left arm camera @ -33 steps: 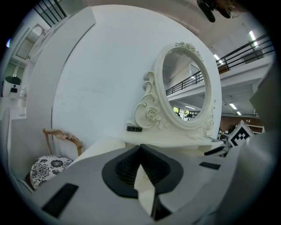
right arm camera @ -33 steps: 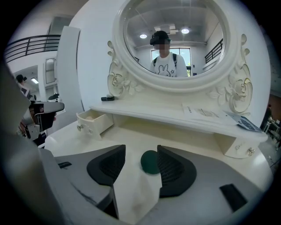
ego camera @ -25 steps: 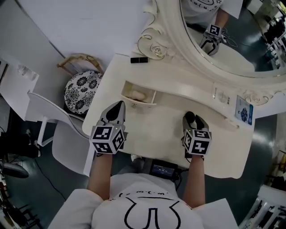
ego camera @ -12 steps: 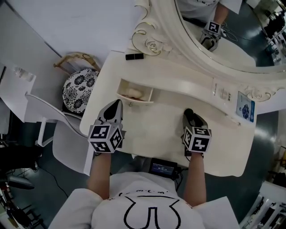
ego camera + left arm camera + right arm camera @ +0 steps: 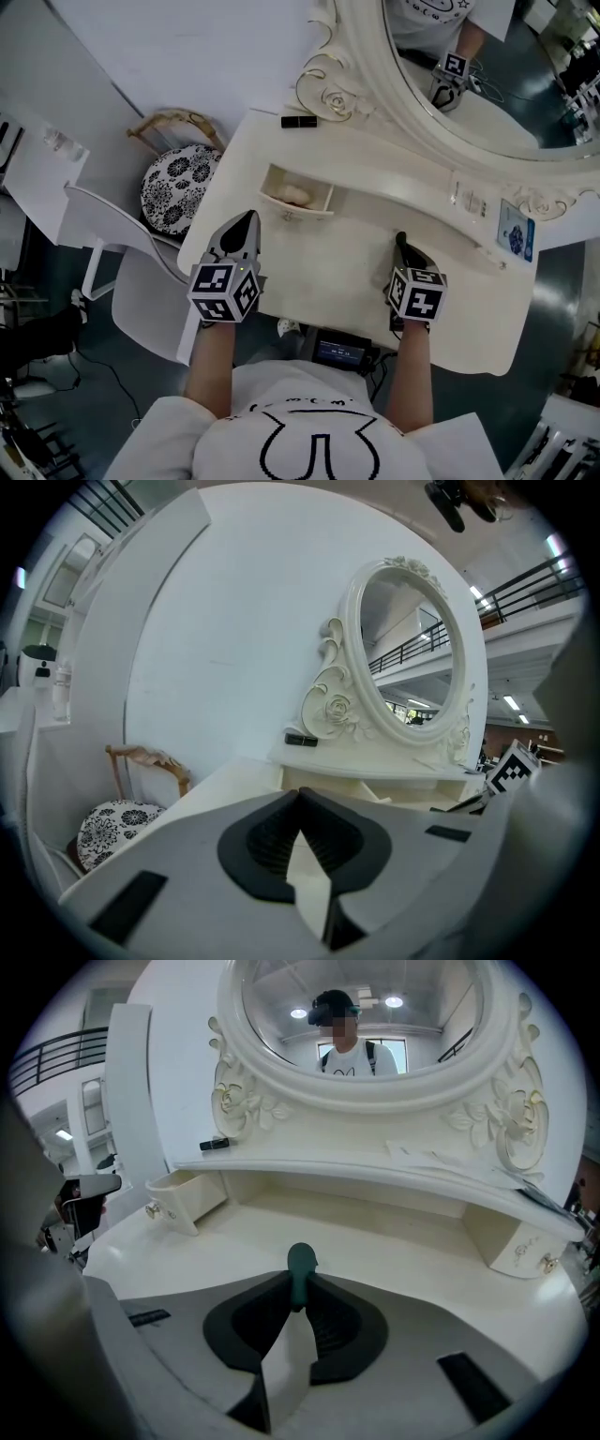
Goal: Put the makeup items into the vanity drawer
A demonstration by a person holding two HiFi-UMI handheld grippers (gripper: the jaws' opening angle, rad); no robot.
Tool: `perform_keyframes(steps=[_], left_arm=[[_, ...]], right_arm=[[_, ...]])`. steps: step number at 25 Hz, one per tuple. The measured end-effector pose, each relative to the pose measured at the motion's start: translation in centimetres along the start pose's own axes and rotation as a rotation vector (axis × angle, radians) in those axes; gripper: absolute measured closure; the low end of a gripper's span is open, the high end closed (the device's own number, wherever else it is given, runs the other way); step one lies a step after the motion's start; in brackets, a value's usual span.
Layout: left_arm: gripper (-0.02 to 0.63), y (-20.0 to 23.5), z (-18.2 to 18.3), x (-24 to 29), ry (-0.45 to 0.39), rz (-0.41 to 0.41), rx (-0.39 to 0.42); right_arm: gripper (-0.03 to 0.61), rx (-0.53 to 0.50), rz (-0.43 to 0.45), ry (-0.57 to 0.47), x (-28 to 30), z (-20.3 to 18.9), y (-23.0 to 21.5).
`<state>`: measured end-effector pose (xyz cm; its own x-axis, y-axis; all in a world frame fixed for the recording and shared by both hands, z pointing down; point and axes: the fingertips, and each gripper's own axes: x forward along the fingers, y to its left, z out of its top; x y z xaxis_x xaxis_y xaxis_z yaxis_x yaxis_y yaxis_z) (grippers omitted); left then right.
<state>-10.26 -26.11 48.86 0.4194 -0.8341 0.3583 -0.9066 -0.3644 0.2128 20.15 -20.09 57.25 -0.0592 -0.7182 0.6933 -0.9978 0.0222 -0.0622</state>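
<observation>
We find the right gripper [image 5: 298, 1286] pinching a green item [image 5: 301, 1262]. Its jaws have just been closing, and the pads now press on the item from both sides. The item's rounded end juts out just past the fingertips. Whether it is clear of the table [image 5: 394, 1241] below the jaws we cannot tell.

We find the left gripper [image 5: 300, 797] with its jaws pressed together at the tips and nothing between them. It hovers over the table's near edge, level with the right gripper and well apart from it.

The drawer [image 5: 178, 1199] stands pulled open. It lies ahead of the right gripper and to its left, and just ahead of the left gripper, slightly to its right. A pale item [image 5: 292, 194] lies inside it.

A black tube [image 5: 215, 1145] lies on the shelf [image 5: 375, 1171] beyond the drawer, further ahead of both grippers, at the foot of the mirror [image 5: 361, 1016] frame. The mirror rises straight ahead of the right gripper.

A chair [image 5: 117, 822] with a patterned cushion stands off the table, to the left of the left gripper
</observation>
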Motion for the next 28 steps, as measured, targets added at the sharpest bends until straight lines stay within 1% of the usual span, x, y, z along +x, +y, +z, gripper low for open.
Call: perform_keyframes(steps=[11, 16, 20, 24, 28], left_arm=[[0.598, 1.9, 2.7, -5.6, -0.110, 0.042, -0.008], [0.598, 2.8, 3.6, -7.9, -0.148, 0.054, -0.013], [0.598, 3.6, 3.8, -9.5, -0.167, 0.062, -0.014], [0.598, 5.0, 4.7, -10.6, -0.197, 0.080, -0.041], [0.598, 5.9, 5.1, -10.3, -0.209, 0.089, -0.053]], right_arm=[[0.515, -0.084, 0.056, -0.089, -2.9, 2.9, 5.4], [0.514, -0.106, 0.077, -0.140, -4.6, 4.4, 7.6], [0.514, -0.119, 0.091, -0.157, -5.4, 4.7, 9.3], [0.512, -0.143, 0.111, -0.169, -5.5, 5.4, 11.1], [0.511, -0.155, 0.136, -0.183, -4.9, 6.3, 12.3]])
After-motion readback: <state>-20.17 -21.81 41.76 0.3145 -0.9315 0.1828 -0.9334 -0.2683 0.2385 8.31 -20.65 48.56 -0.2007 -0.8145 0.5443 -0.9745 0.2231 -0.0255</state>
